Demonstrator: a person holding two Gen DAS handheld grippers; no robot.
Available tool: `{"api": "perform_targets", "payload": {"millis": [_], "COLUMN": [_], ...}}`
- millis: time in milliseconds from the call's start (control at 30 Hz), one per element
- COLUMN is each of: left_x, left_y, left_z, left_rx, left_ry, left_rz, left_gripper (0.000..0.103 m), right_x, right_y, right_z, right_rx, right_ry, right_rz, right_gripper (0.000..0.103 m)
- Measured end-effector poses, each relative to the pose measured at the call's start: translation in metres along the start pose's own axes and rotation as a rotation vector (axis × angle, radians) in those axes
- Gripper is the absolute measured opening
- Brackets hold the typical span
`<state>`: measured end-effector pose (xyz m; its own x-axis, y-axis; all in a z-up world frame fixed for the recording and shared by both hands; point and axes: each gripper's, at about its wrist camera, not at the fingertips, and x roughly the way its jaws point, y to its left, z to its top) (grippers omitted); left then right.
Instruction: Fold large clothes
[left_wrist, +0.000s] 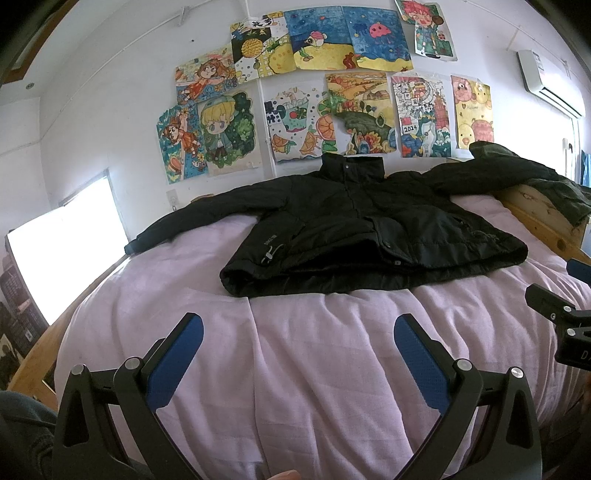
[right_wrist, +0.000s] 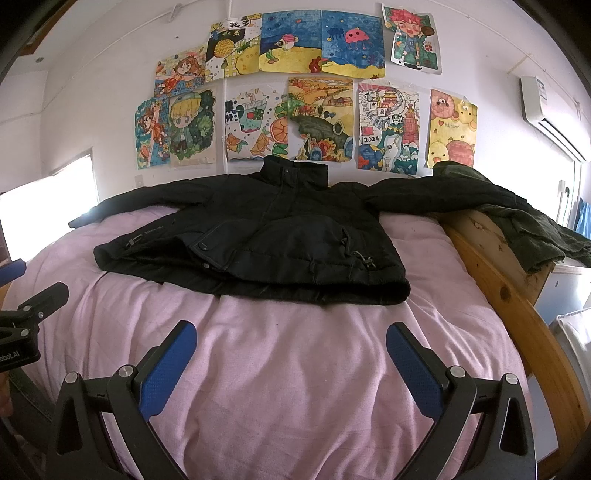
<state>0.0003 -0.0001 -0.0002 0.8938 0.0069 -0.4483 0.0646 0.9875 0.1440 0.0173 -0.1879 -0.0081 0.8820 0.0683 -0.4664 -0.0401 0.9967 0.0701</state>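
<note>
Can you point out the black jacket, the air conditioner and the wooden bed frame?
black jacket (right_wrist: 266, 236): right wrist view, chest panel.
air conditioner (right_wrist: 550, 114): right wrist view, white casing front.
wooden bed frame (right_wrist: 491, 266): right wrist view, side rail.

Black jacket, pale pink bedspread, blue-padded black fingers, brightly coloured drawings, white wall

Ahead of the gripper a pink bedsheet covers the bed within a wooden frame, with coloured drawings taped to the white wall beyond, an air conditioner mounted upper right, and a bright window at left.
</note>
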Motion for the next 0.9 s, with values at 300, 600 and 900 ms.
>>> {"api": "perform_targets", "payload": {"millis": [300,600,900], "left_x": [0.0001,0.0,0.0011], "left_y": [-0.0002,-0.0002,0.0002], "left_z": [0.0,0.0001,-0.0003], "left_rx": [0.001,0.002,0.003], "left_ry": [0.0,0.001,0.011], "left_rz": [-0.001,0.001,0.006], "left_gripper": [0.102,0.102,0.102], "right_x": [-0.0005,-0.0015,-0.0008], "right_y": [0.0001,0.0002,0.0005], "right_z": [-0.0007,-0.0012,-0.0042], "right_rx": [0.0,0.001,0.002], "right_ry": [0.0,-0.001,0.008], "right_rz": [0.001,0.001,-0.007], "right_gripper": [0.103,0.103,0.103]}}
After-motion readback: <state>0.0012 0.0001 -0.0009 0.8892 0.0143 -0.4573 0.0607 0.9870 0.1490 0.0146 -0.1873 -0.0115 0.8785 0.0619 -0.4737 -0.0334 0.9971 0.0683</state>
